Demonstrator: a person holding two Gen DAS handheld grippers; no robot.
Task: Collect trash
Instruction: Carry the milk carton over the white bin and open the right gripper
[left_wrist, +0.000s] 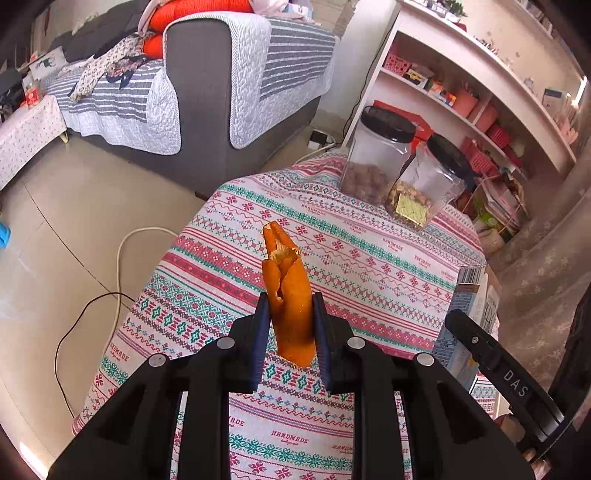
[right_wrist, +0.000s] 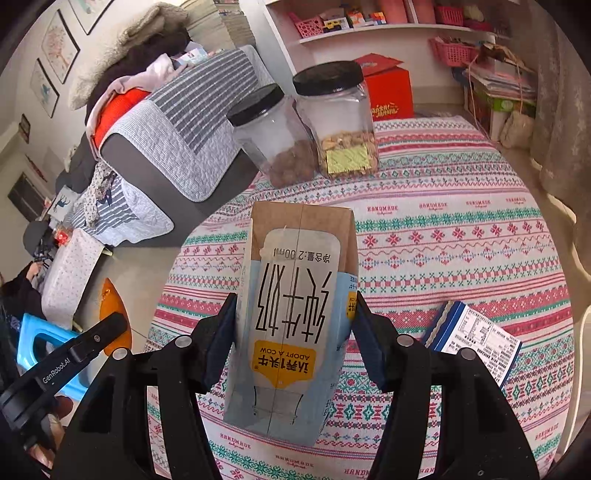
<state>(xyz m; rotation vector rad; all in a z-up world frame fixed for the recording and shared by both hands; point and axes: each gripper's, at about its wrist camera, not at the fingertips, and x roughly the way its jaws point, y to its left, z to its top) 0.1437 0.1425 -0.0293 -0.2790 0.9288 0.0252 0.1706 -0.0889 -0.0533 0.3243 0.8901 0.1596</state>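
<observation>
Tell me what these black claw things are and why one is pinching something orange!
A person holds two black grabbing tools, one per hand. Each picture comes from a camera riding on one tool. The left gripper pinches a curled orange fruit peel. The right gripper squeezes a blue and brown milk carton. Both are trash being collected. On the round table's patterned tablecloth stand two clear plastic jars with black lids, holding snacks, and a small blue and white box lies flat.
</observation>
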